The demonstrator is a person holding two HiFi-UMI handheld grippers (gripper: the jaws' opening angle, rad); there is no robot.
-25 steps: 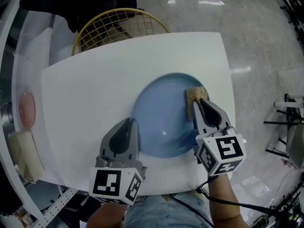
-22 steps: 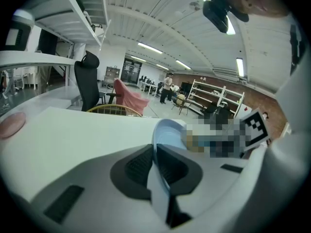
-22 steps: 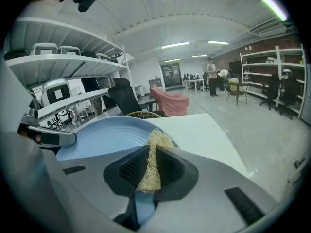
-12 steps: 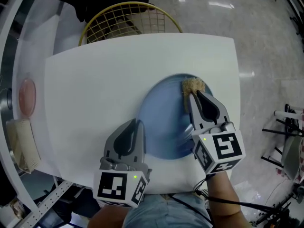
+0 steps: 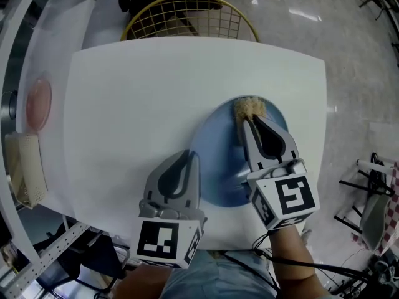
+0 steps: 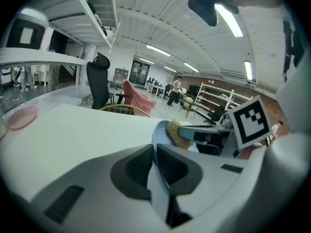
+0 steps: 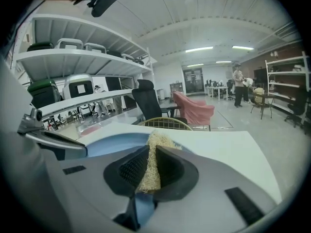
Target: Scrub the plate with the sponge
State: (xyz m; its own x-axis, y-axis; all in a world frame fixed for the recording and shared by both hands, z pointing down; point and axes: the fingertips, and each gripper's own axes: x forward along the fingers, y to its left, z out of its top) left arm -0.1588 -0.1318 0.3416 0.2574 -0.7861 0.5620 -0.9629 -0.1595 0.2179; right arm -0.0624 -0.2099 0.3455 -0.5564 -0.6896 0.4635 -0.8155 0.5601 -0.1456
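Bright ceiling strip-lights, fisheye-warped edges.

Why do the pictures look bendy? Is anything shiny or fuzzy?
Head view: the table looks bowed, and the floor has white glare spots. Left gripper view: round fisheye with black corners; the ceiling light glares; the near plate rim is soft. Right gripper view: same bend, sponge fibres sharp.
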